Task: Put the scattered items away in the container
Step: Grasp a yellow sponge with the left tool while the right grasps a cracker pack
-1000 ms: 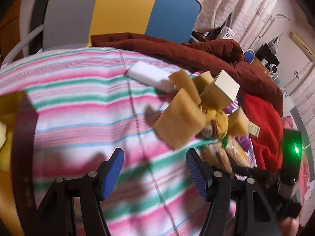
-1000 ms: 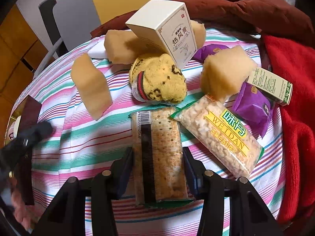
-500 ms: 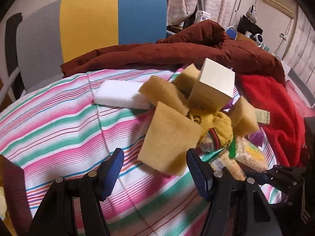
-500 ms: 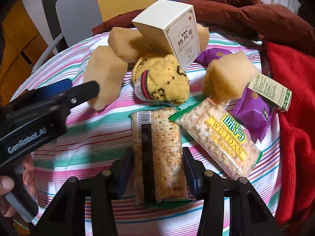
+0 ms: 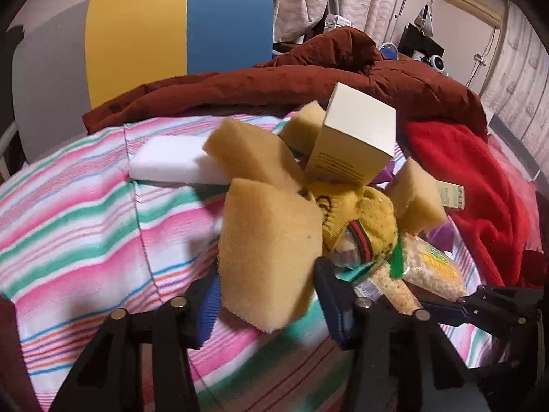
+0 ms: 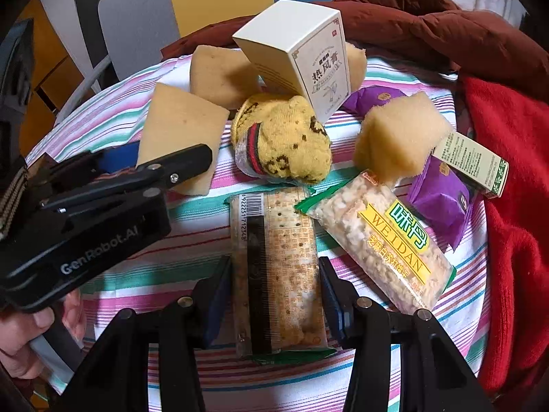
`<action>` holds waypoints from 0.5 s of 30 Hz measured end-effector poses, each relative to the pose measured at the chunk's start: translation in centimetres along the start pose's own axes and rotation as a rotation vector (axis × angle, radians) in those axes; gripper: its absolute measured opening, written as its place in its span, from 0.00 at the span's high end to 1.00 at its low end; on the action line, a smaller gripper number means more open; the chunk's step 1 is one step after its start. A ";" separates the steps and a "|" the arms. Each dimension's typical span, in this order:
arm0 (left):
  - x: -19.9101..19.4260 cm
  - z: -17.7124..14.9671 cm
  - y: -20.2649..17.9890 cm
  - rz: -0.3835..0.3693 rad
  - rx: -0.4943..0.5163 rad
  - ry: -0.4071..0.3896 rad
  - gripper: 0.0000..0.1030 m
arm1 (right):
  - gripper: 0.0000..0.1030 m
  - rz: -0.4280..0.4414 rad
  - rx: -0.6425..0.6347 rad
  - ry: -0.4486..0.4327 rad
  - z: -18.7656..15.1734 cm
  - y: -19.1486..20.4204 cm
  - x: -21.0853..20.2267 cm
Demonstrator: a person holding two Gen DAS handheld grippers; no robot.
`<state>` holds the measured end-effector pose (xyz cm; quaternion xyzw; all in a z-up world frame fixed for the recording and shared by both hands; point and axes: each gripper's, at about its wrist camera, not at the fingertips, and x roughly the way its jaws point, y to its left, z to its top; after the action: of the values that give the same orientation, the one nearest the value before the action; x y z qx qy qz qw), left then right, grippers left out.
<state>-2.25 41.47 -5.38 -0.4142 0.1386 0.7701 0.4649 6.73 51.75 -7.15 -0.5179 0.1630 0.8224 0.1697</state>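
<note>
Two grippers work over the striped cloth [image 5: 85,226]. The left gripper [image 5: 267,295] has a tan foam sponge [image 5: 271,250] standing between its blue pads; its jaws have just been closing, and the pads now touch the sponge's lower edges. A second ago this gripper stood wider, short of the sponge, over bare cloth. The right gripper [image 6: 271,295] stays clamped on a cracker packet [image 6: 274,267], just in front of the yellow sock bundle [image 6: 284,137]. Against that bundle leans a cream carton [image 6: 305,58]; other sponges, a rice-snack bag [image 6: 381,240] and purple packets lie around it. Behind it lie a brown quilt [image 5: 274,79] and a tricolour chair back [image 5: 144,34].
</note>
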 end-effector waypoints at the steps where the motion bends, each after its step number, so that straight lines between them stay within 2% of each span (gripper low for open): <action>1: 0.0 -0.2 -0.1 0.003 0.001 -0.010 0.54 | 0.52 -0.001 -0.002 -0.001 -0.1 0.0 0.0; 7: -0.6 -1.8 -0.7 0.023 0.024 -0.065 0.59 | 0.53 0.016 -0.010 -0.008 0.0 0.3 -0.2; 12: -1.2 -3.0 0.6 -0.010 -0.062 -0.076 0.62 | 0.53 0.001 -0.060 -0.019 0.0 1.0 -0.6; 15: -1.9 -3.3 0.7 0.013 -0.081 -0.078 0.64 | 0.53 -0.014 -0.062 -0.037 0.3 1.2 -0.8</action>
<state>-0.68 38.02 -6.10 -0.4014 0.0919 0.7937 0.4477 6.29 50.70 -6.25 -0.5086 0.1308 0.8354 0.1623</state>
